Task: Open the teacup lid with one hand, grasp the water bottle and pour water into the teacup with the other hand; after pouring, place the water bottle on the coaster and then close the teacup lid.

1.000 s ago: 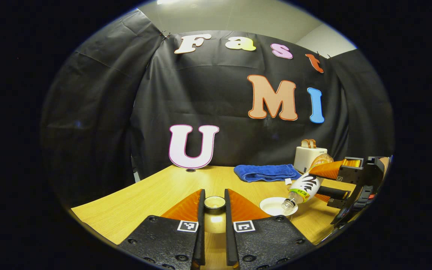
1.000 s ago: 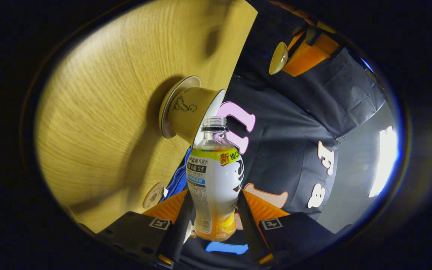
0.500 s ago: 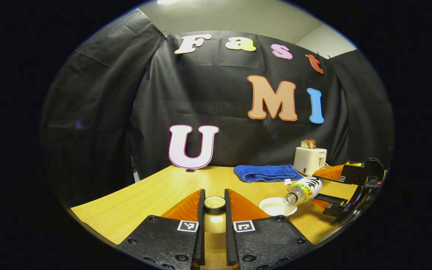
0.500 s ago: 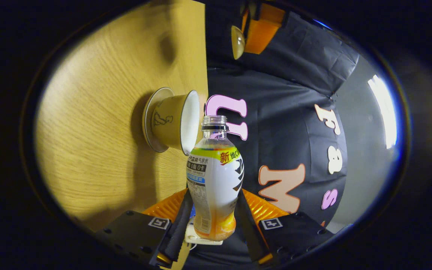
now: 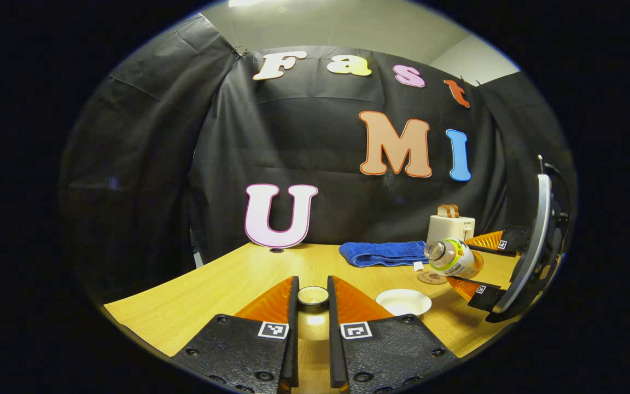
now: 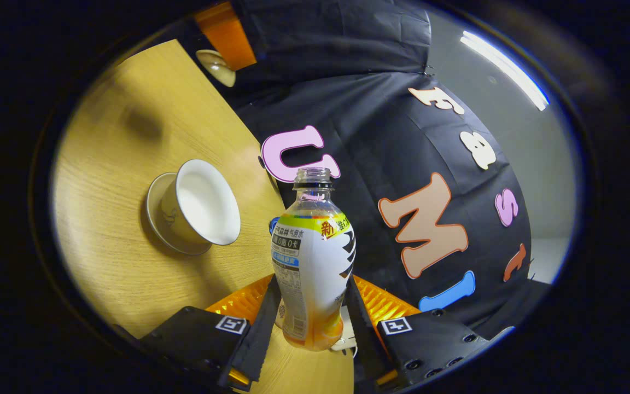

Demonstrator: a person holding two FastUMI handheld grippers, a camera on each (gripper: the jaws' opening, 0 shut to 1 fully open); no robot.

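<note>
Bottle (image 6: 313, 257): swung back from the cup (image 6: 197, 209), mouth lifted; clamped in right tool (image 6: 310, 306), above the coaster (image 5: 431, 278). Lid (image 5: 313, 296): pinched in left tool (image 5: 312, 328), off cup. Pouring apparently done. Remaining: set bottle on coaster, re-lid. Table (image 5: 227, 284).

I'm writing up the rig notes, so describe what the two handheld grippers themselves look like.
The left gripper and the right gripper each have a black bolted body, two square black-and-white markers and ribbed orange wedges beside the fingers. The left gripper view shows a pale curved bracket behind the right one.
</note>
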